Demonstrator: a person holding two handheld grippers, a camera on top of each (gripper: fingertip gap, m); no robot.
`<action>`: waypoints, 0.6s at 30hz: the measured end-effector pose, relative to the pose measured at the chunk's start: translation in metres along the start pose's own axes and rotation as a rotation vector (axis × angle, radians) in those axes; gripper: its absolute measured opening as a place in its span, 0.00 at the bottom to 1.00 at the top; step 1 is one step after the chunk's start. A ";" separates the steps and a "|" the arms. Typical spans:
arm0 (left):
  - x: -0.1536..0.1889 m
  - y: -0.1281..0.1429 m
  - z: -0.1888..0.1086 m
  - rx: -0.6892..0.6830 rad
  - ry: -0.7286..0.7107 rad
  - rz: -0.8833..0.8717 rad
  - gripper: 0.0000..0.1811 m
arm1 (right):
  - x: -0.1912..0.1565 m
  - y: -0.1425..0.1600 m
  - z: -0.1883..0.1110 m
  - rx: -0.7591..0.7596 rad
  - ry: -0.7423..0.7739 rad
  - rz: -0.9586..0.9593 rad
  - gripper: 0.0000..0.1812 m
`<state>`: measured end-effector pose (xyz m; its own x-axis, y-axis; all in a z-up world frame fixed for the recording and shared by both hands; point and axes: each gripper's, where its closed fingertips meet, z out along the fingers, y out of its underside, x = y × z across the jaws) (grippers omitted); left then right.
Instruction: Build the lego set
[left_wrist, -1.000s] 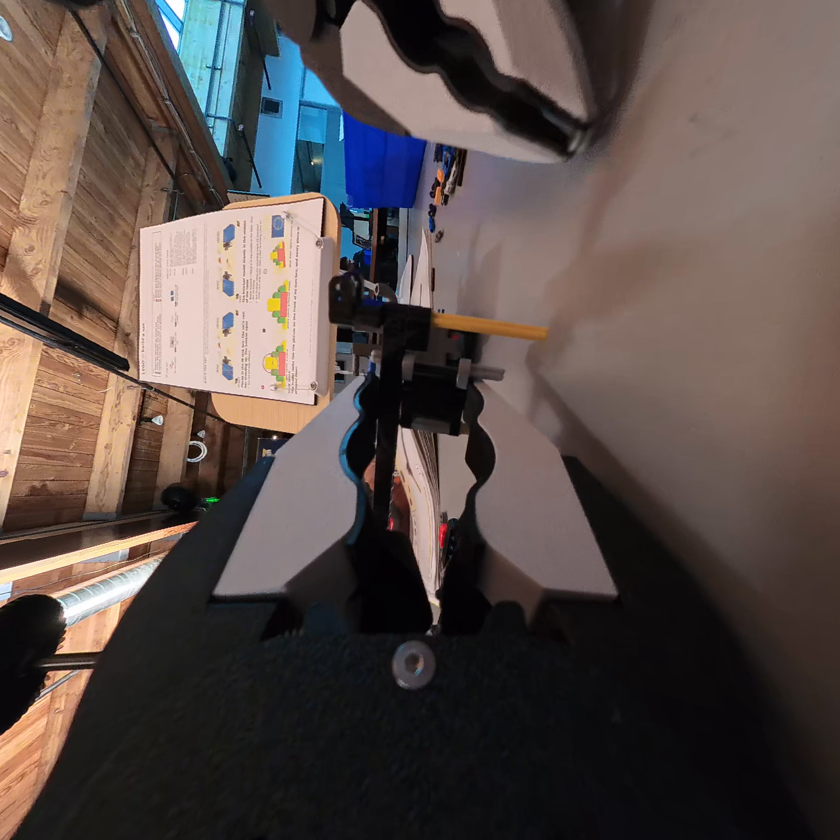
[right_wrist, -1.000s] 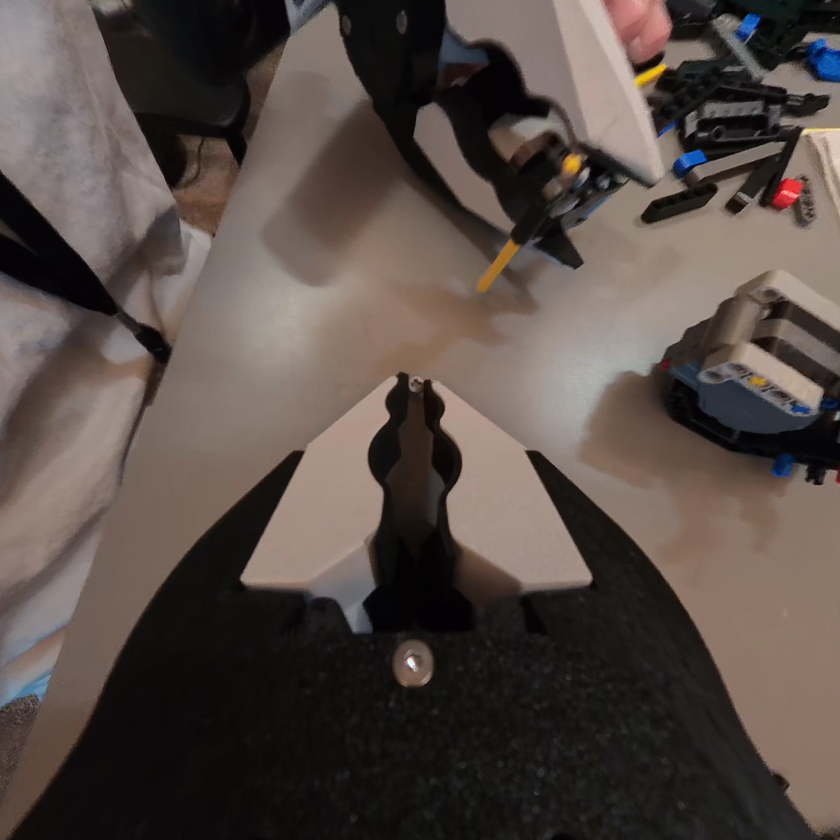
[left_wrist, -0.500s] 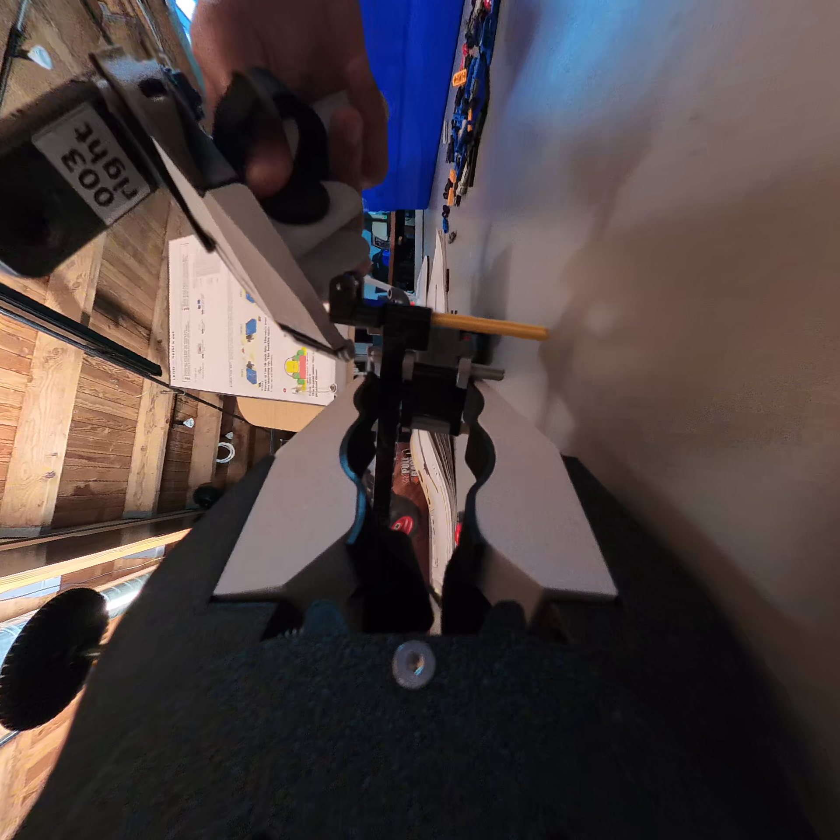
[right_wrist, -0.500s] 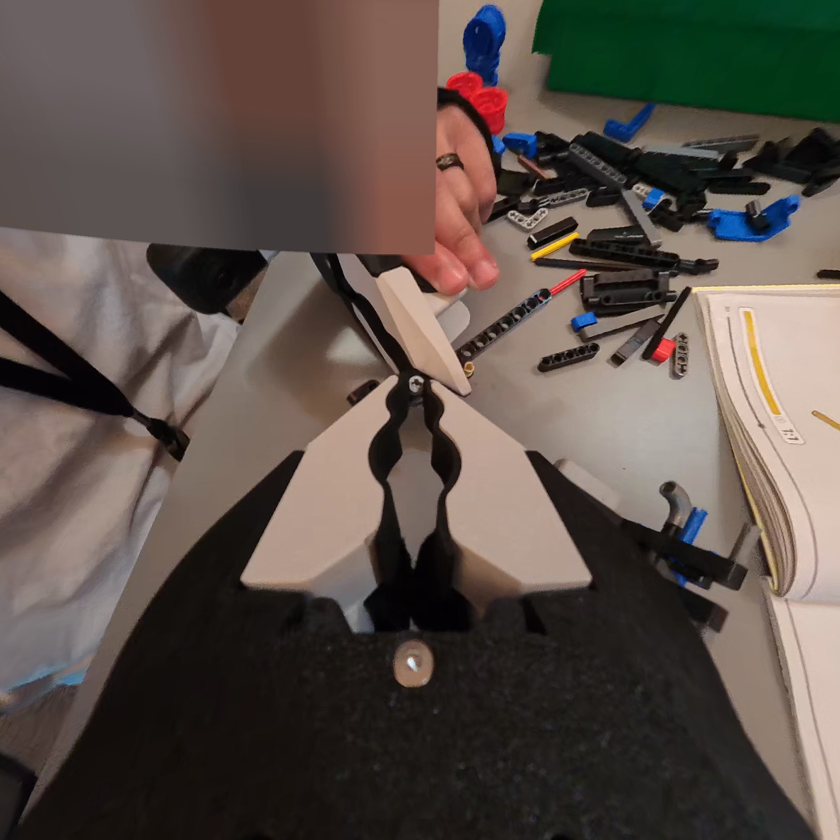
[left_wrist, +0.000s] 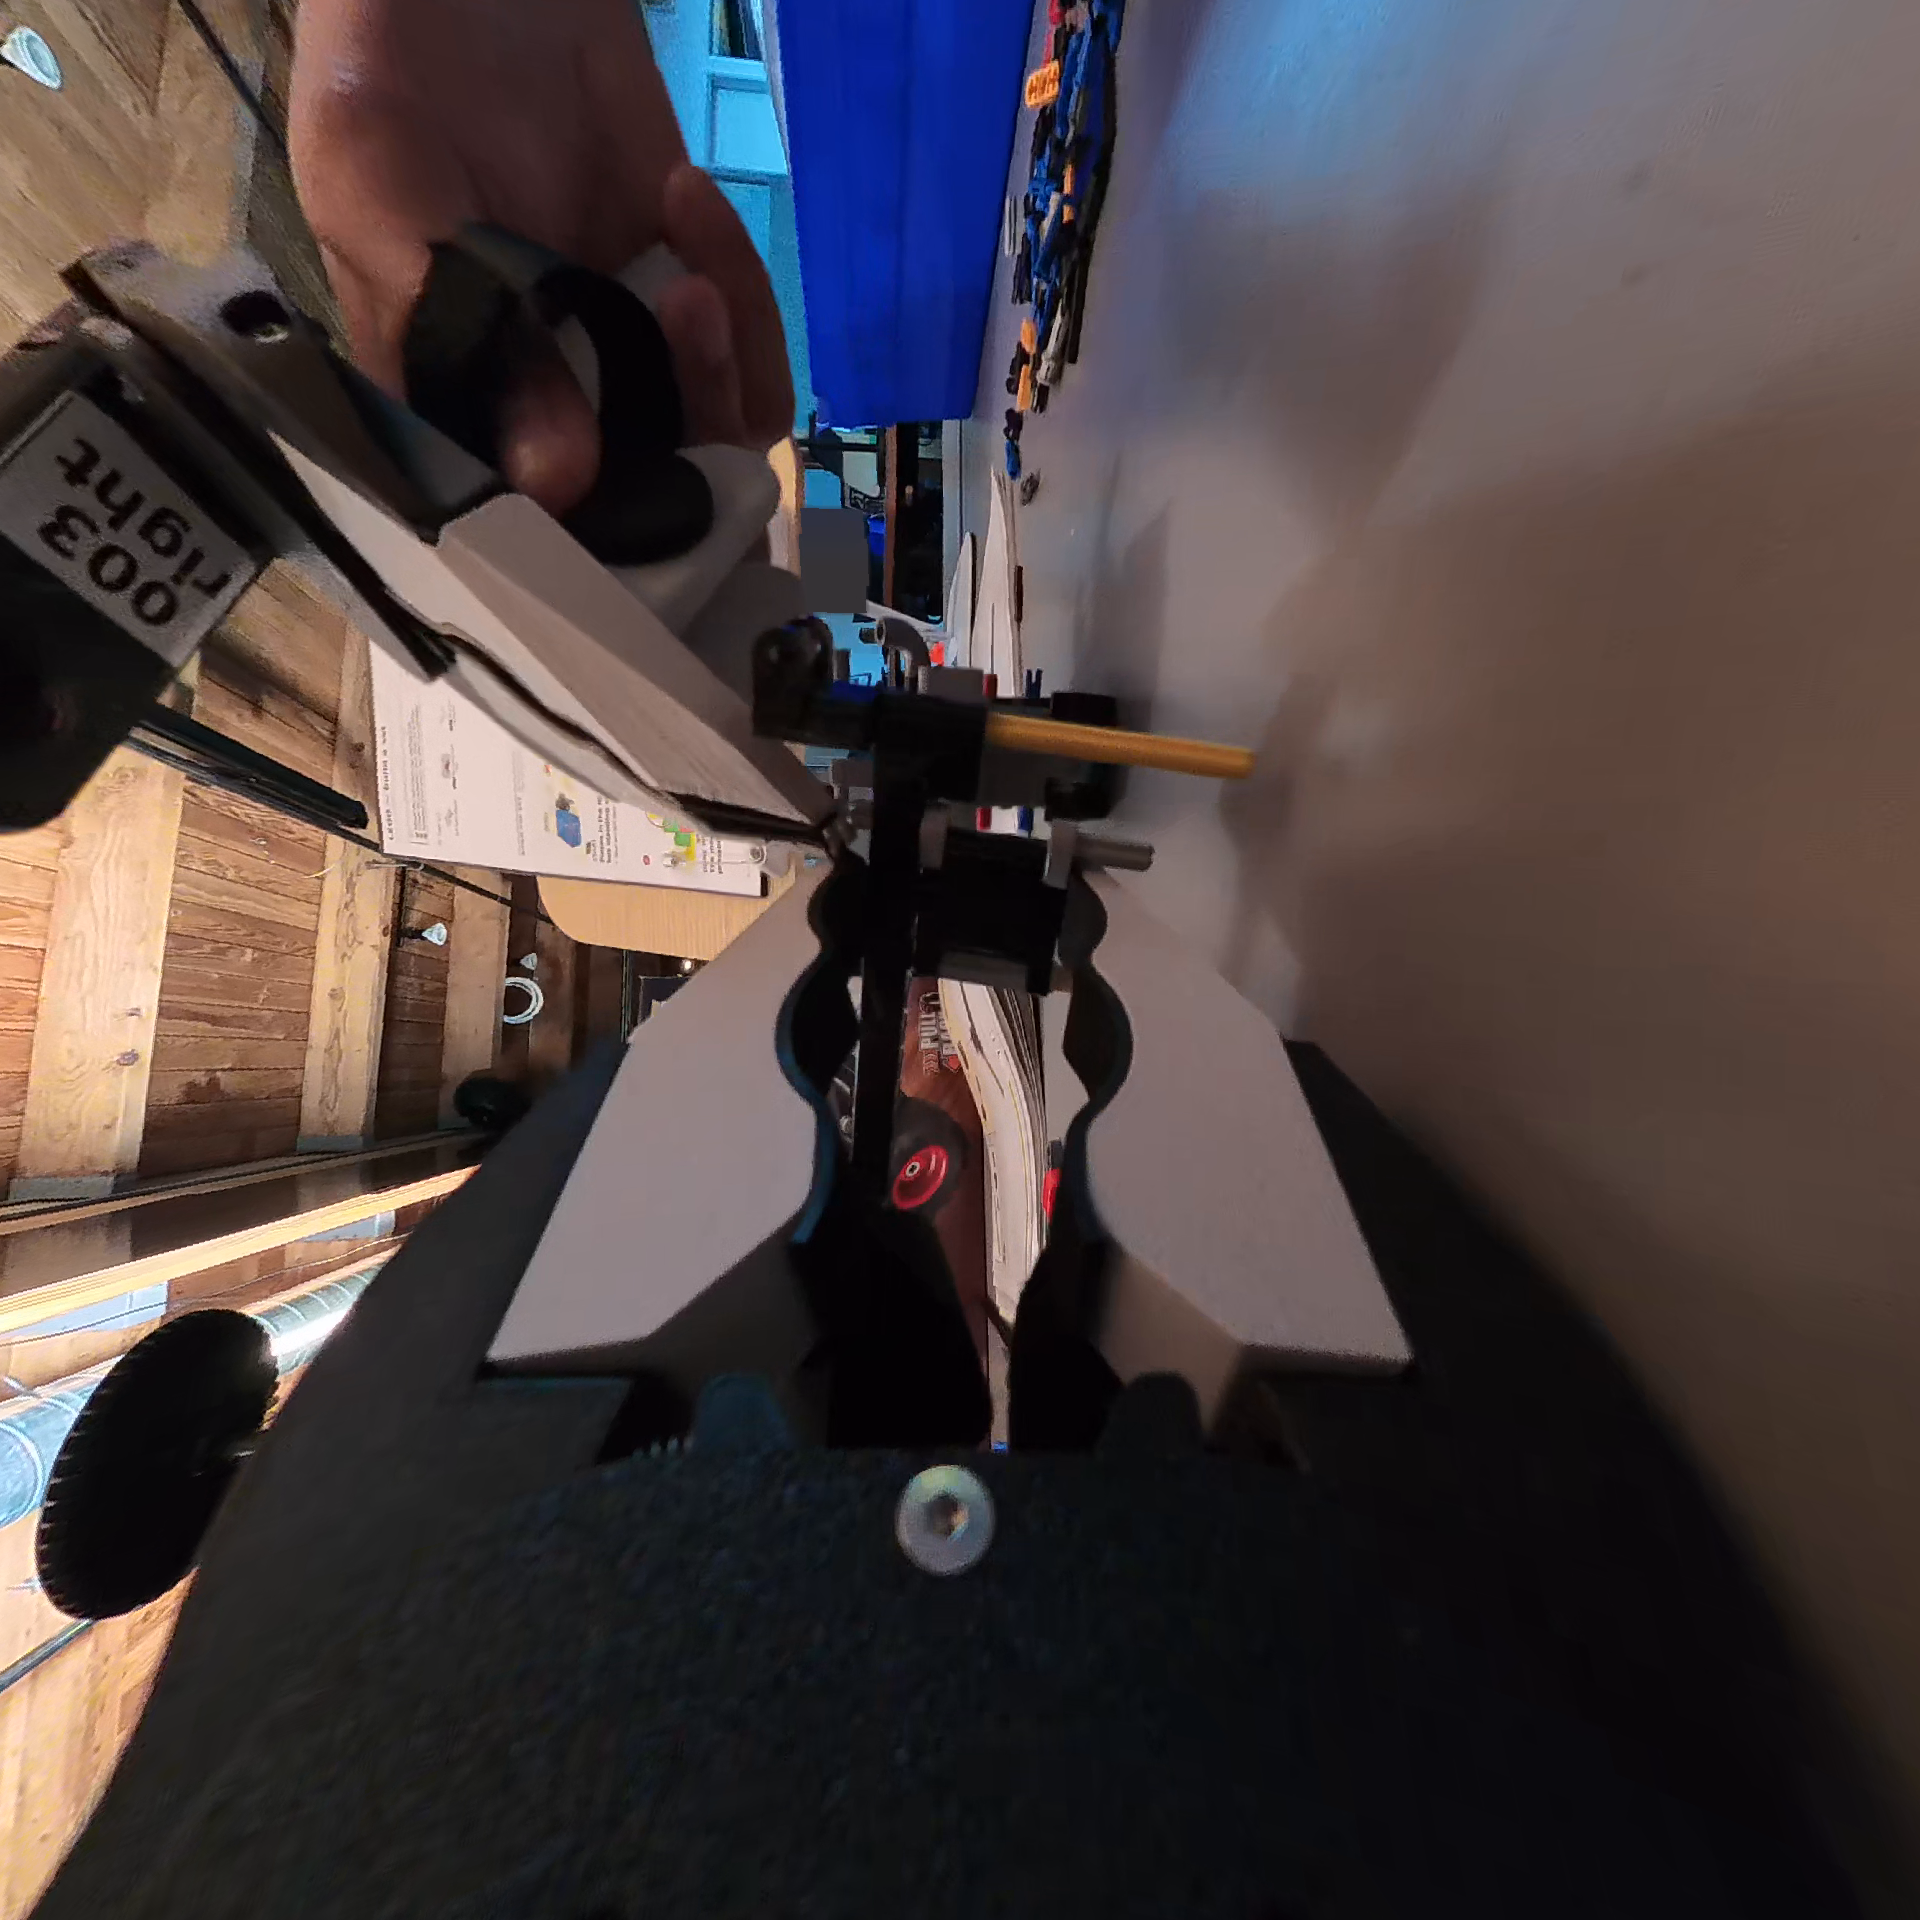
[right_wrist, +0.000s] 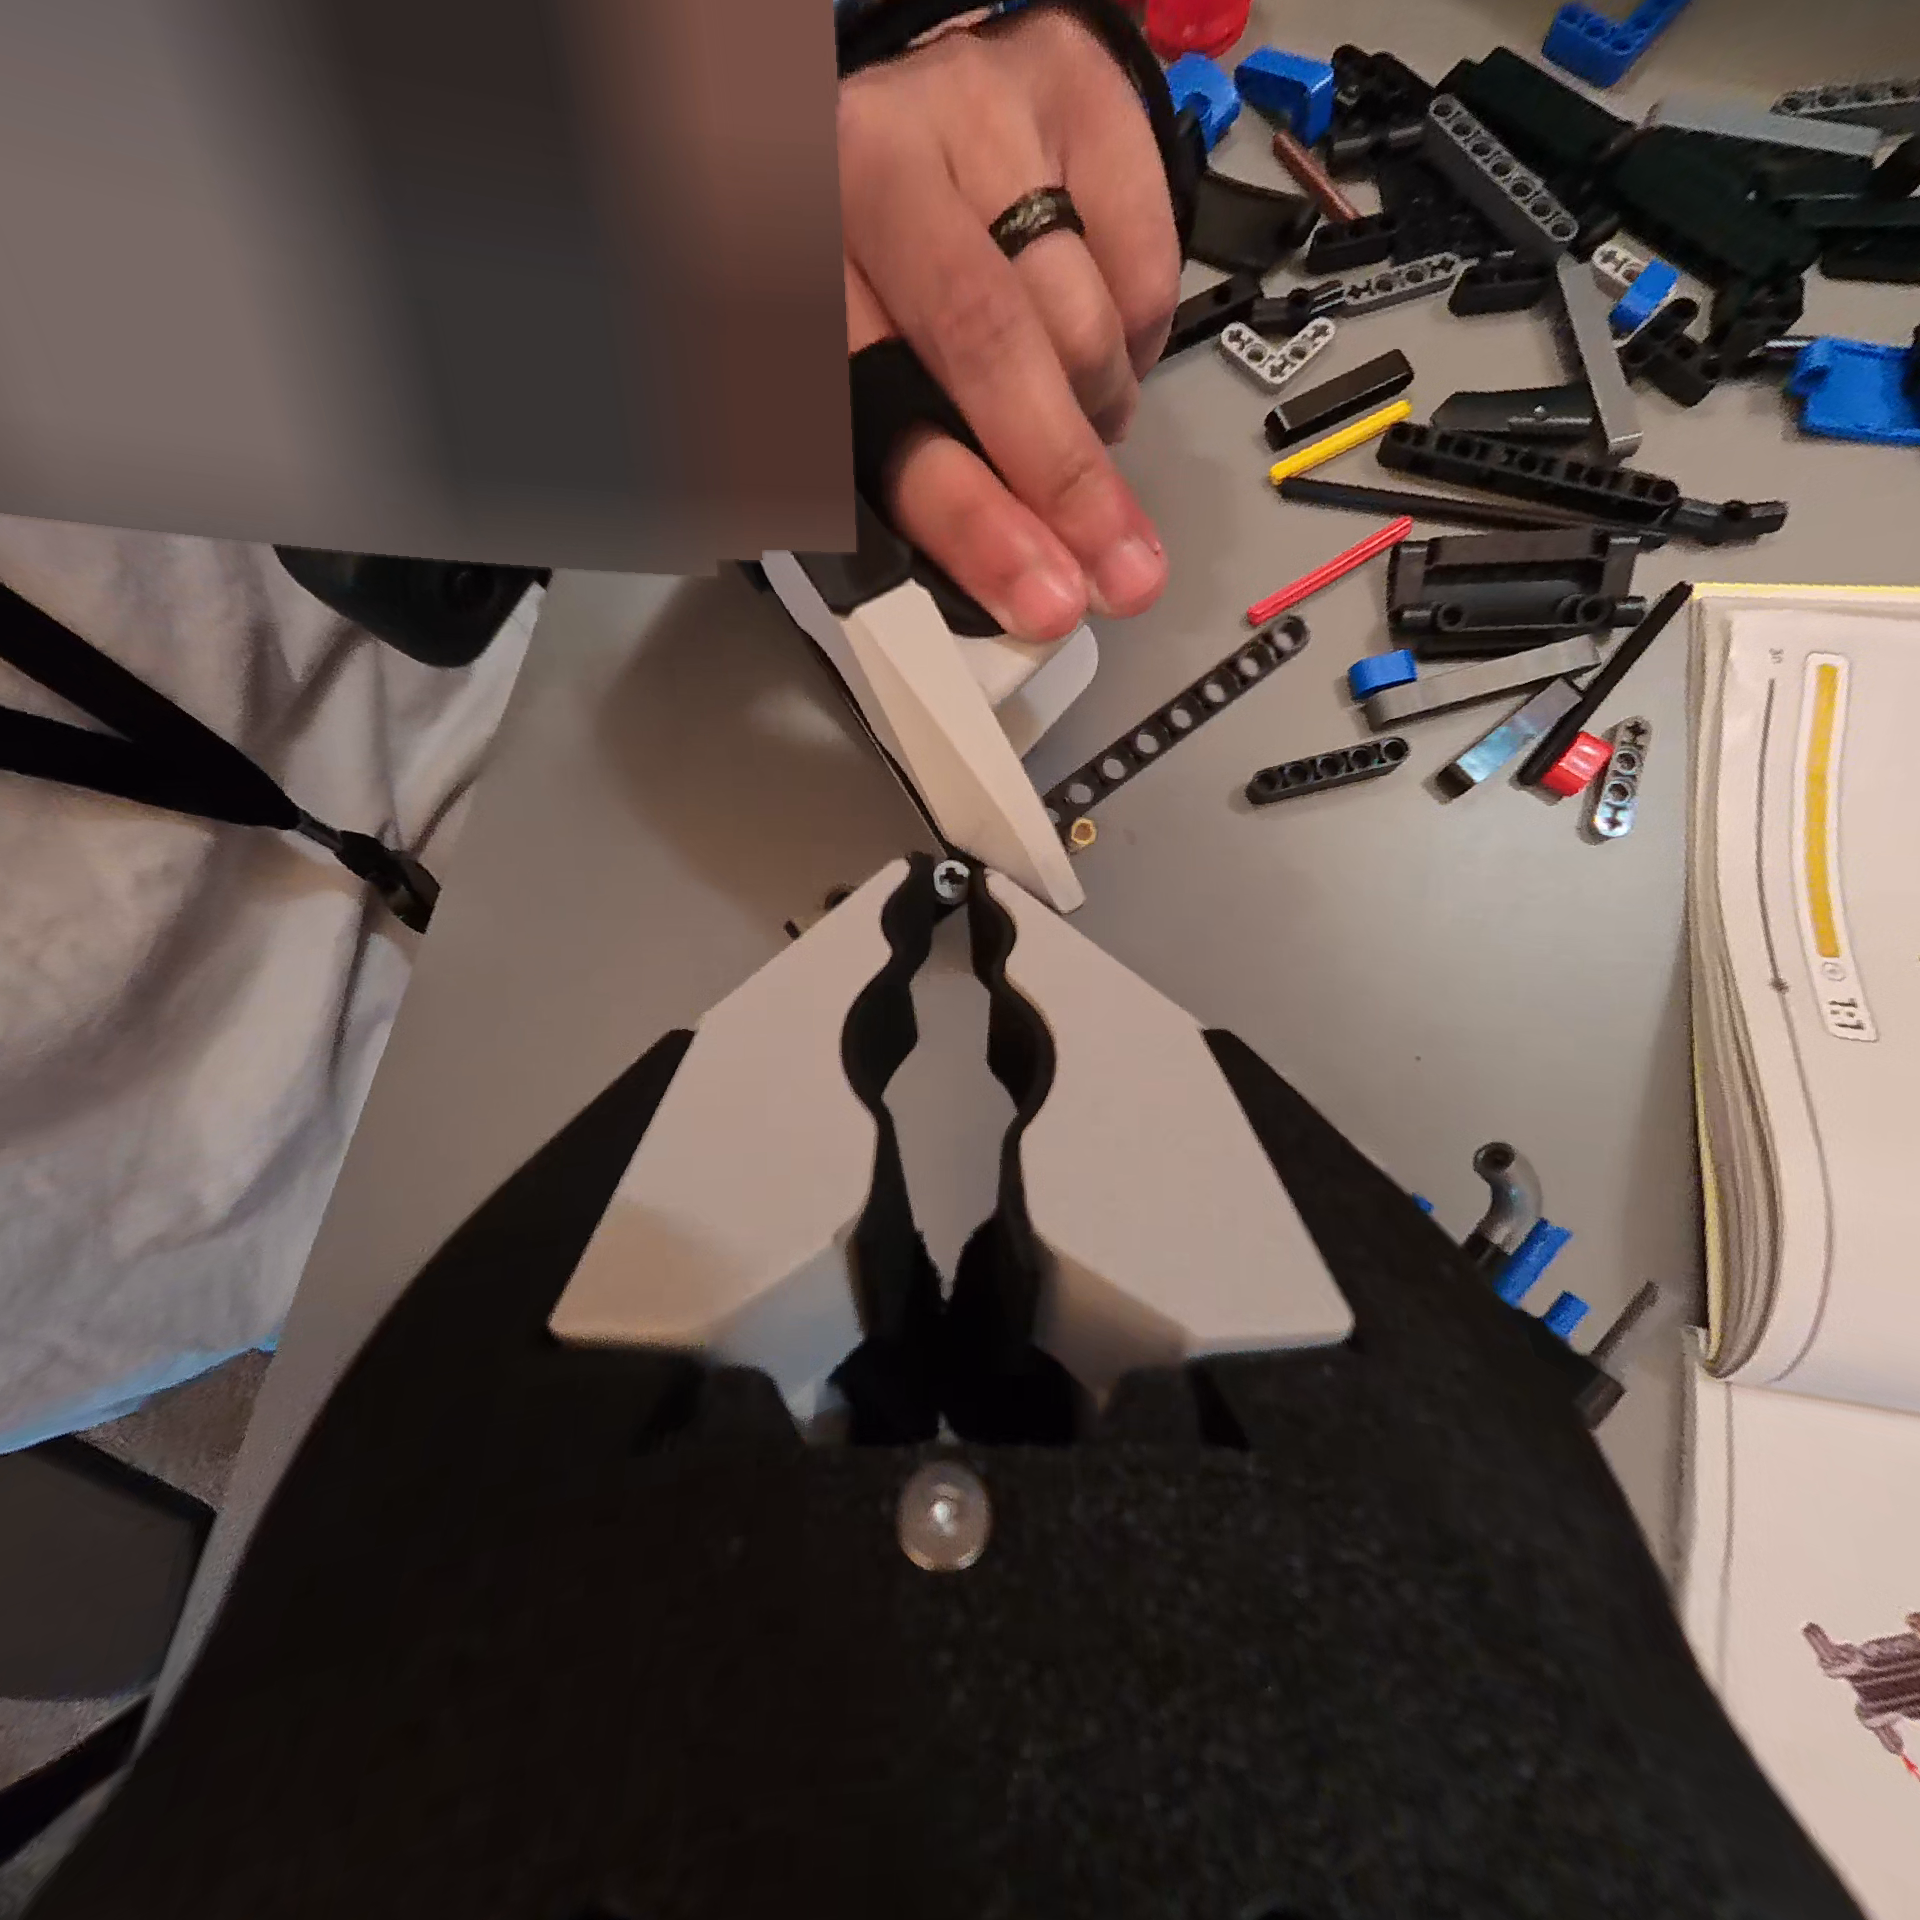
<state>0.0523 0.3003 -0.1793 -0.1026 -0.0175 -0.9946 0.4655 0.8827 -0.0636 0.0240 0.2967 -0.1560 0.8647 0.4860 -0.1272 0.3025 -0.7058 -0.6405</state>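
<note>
holding the lego piece (left_wrist: 940, 831) up off the counter (left_wrist: 1558, 727) in closed left tongs (left_wrist: 951, 914) | right tongs (right_wrist: 948, 894) pinch a small grey pin (right_wrist: 949, 881), tip beside it, likely to push in | spare parts (right_wrist: 1507, 312) wait nearby

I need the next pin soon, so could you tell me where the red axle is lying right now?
In the right wrist view the red axle lies on the grey table, upper right, between the yellow axle and a long black holed beam.
</note>
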 end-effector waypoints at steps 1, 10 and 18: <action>0.000 0.000 0.000 0.001 0.001 0.001 0.20 | 0.000 0.000 0.000 -0.010 0.000 -0.011 0.03; 0.001 0.002 0.001 -0.004 0.009 -0.011 0.20 | 0.000 -0.002 -0.001 -0.021 -0.021 -0.031 0.03; 0.002 0.003 0.001 -0.011 0.009 -0.004 0.20 | 0.003 -0.001 0.000 -0.029 -0.040 -0.020 0.03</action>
<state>0.0548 0.3026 -0.1816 -0.1123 -0.0165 -0.9935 0.4552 0.8879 -0.0662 0.0259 0.2987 -0.1562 0.8416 0.5201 -0.1454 0.3316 -0.7103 -0.6209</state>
